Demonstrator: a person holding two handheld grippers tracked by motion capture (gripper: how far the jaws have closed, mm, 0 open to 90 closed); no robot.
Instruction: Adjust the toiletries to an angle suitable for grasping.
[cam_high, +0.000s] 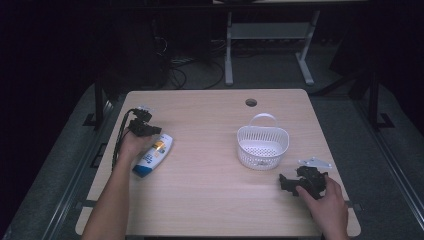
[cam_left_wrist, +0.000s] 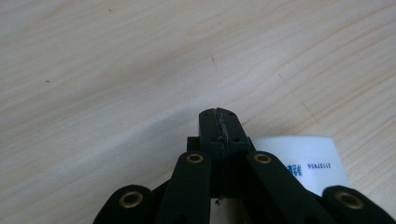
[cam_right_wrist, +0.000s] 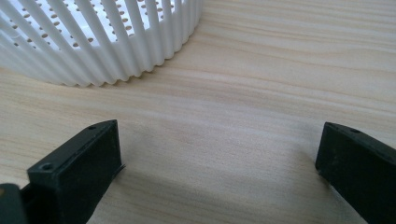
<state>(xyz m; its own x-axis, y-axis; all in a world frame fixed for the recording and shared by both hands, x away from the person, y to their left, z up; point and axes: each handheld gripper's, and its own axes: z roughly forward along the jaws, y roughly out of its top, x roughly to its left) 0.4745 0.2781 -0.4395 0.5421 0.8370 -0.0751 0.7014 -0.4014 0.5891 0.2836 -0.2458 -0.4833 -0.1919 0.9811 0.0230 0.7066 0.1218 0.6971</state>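
Clearly the left gripper (cam_high: 142, 126) has its jaws pressed together on nothing, poised above the lotion bottle (cam_high: 152, 155) lying at the frame's left. At lower right, the right gripper (cam_high: 300, 181) rests wide open beside the white basket (cam_high: 263, 145) on the bench (cam_high: 210, 190), probably the bottle's destination.

Bottle (cam_high: 153, 155) on table (cam_high: 210, 200) left, basket (cam_high: 263, 144) right

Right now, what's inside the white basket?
Nothing visible in the white basket: the high view shows only its bare perforated floor. Its near wall hides the front strip of the floor, so something small and flat there can't be excluded.
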